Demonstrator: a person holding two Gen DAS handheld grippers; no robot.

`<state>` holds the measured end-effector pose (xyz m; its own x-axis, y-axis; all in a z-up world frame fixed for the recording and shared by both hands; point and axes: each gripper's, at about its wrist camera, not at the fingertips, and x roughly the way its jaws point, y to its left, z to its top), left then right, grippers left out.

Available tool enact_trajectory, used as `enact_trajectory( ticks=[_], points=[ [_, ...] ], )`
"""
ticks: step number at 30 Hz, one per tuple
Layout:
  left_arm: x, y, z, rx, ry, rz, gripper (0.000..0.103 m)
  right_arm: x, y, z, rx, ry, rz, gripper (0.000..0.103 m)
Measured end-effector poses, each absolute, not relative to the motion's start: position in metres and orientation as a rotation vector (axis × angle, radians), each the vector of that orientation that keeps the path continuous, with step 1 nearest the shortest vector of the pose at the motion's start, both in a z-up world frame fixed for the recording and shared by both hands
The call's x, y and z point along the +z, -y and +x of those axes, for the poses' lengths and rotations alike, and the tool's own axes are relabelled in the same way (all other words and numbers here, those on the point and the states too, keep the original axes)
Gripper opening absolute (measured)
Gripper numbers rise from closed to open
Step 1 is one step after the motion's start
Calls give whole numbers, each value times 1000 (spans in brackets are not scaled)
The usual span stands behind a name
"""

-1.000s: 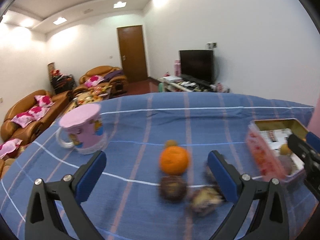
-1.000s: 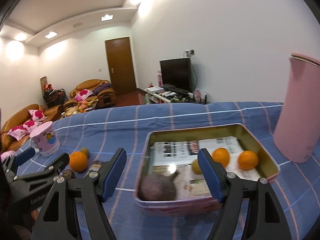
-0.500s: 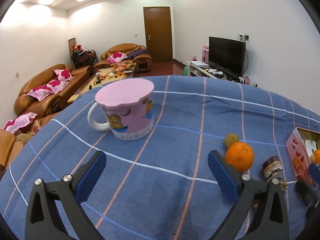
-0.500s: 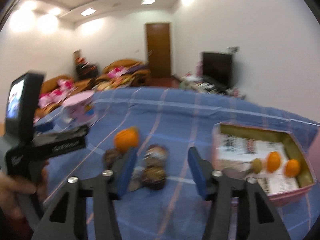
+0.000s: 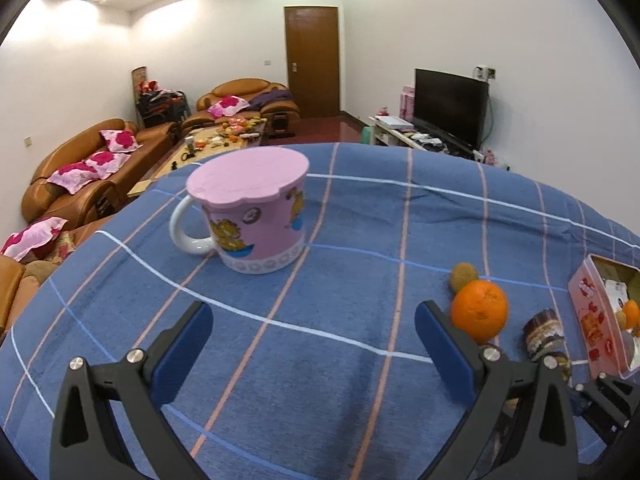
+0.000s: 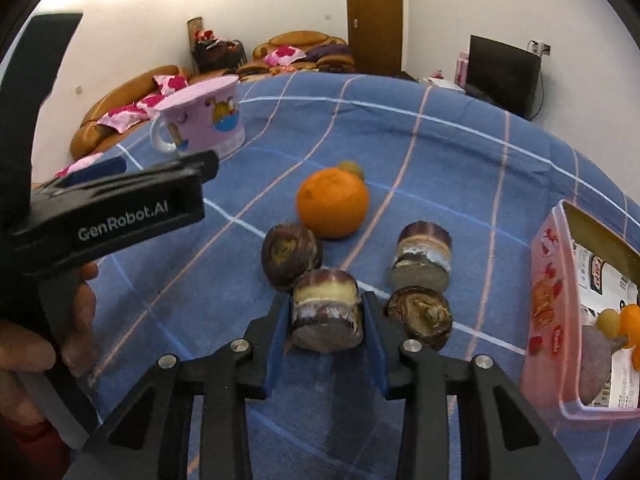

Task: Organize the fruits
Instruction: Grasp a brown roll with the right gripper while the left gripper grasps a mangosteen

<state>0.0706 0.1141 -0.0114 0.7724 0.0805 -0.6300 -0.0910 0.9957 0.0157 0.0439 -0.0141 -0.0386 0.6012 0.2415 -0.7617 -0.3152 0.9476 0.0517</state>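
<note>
the blue checked tablecloth (image 5: 360,208) lay bare in a wide stretch around the pink cartoon mug with a flat pink lid (image 5: 250,216), and its far edge fell away toward the living room behind the mug. the loose fruit sat to the right of the mug, well apart from it, and the pink rectangular tin box (image 6: 560,312) stood farther right again, partly cut off by the frame edge.

the left gripper (image 5: 312,344) hovered low over the cloth on the near side of the mug, its blue-padded jaws spread wide with nothing between them. in the right wrist view its black body was seen from the side, held in a hand (image 6: 36,344), between the mug and the camera. the right gripper (image 6: 326,320) pointed at the fruit cluster right of the mug, its blue pads (image 6: 278,340) pressed to both sides of a short purple cut cane-like segment with a pale band (image 6: 326,312), squeezing it.

a round orange fruit (image 6: 332,202) lay right of the mug with a small green-brown fruit (image 6: 351,168) touching its far side. nearer than the orange were two dark brown round pieces with a yellowish cut face (image 6: 290,254) (image 6: 420,316) and a second banded purple segment (image 6: 424,256), all close together. inside the tin, over printed paper, showed small orange fruits (image 6: 630,320), a small green one (image 6: 608,320) and a dark purple root-like piece (image 6: 598,360).
</note>
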Motion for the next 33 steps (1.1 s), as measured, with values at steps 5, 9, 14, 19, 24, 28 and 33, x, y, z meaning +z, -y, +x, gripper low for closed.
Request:
enact_trajectory(
  ticks=[5, 9, 14, 19, 24, 28, 33],
  points=[
    [-11, -108, 69, 5, -696, -15, 87, -29, 23, 29, 323, -787, -44, 36],
    [-11, -97, 68, -149, -720, -51, 83, -11, 43, -1, 261, -629, -4, 36],
    [-16, -69, 64, -290, -756, -3, 83, -4, 71, -25, 155, -561, 5, 36],
    [-31, -39, 72, -294, -830, 112, 70, -3, 87, -20, 118, -573, 51, 36],
    [-36, -43, 80, -306, -884, 67, 44, -3, 94, -18, 116, -587, 75, 36],
    [-35, -51, 77, -300, -866, 33, 43, -3, 96, -15, 114, -593, 85, 36],
    [-19, -71, 64, -226, -730, -42, 43, -1, 97, -18, 106, -566, 82, 36]
  ],
)
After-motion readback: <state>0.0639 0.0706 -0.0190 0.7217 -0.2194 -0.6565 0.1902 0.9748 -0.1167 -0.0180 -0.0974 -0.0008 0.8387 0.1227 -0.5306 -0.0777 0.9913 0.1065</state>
